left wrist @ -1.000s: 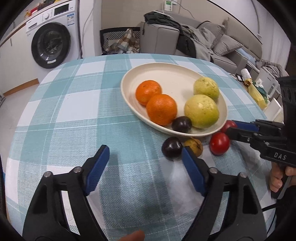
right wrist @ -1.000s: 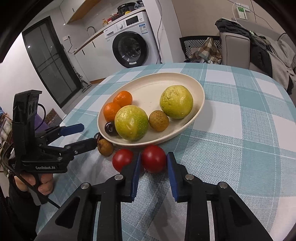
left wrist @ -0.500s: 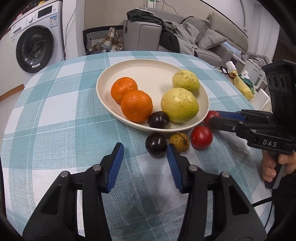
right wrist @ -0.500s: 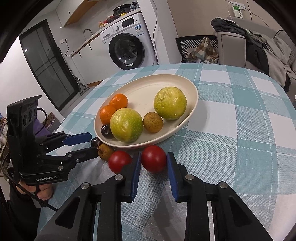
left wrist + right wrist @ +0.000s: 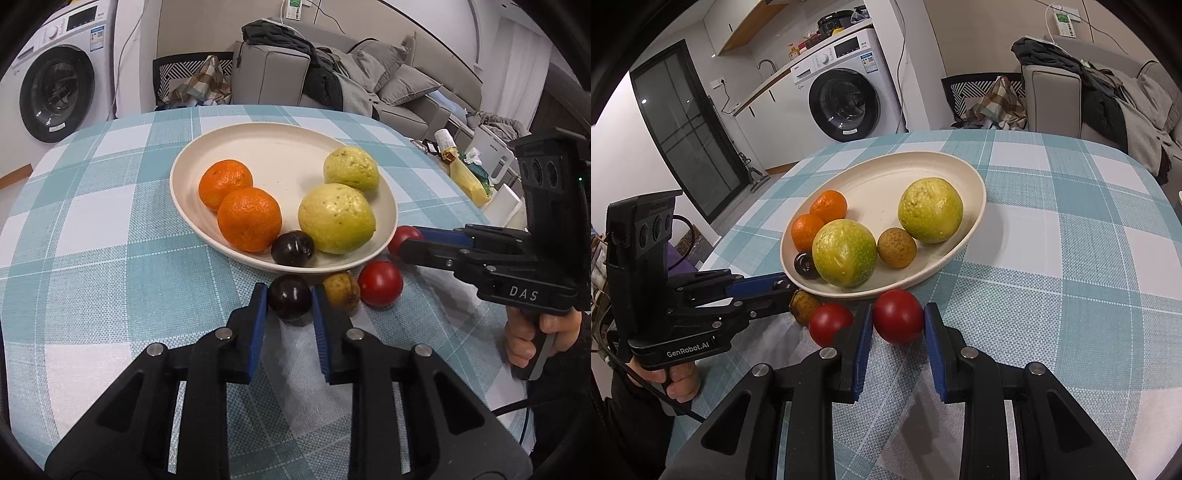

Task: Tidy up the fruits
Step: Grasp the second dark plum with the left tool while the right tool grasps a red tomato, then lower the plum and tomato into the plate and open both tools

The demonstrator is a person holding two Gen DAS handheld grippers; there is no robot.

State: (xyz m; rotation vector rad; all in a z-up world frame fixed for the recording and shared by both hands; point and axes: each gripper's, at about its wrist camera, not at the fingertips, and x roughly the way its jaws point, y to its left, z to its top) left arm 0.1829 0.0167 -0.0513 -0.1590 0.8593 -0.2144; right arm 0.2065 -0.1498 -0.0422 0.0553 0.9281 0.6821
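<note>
- Left gripper (image 5: 289, 301): jaws clamped on the dark plum (image 5: 289, 301).
- Right gripper (image 5: 898, 321): jaws clamped on a red tomato (image 5: 898, 316).
- Lift both straight up, clearing the plate (image 5: 266, 147) rim before lowering.

Glossy dark plum (image 5: 289, 301), smooth red tomato (image 5: 898, 316), matt cream plate (image 5: 258, 147), seemingly woven checked tablecloth (image 5: 110, 258).

Round table (image 5: 92, 236) in a teal-and-white check cloth. Far left, white front-load washing machine (image 5: 846, 99) under a counter with a tap (image 5: 767, 65) (clutter on top). Dark glass door (image 5: 687, 129) further left. Far right, grey sofa (image 5: 399, 92) piled with clothes and cushions. Patterned chair (image 5: 192, 81) in between. Plain pale walls.
</note>
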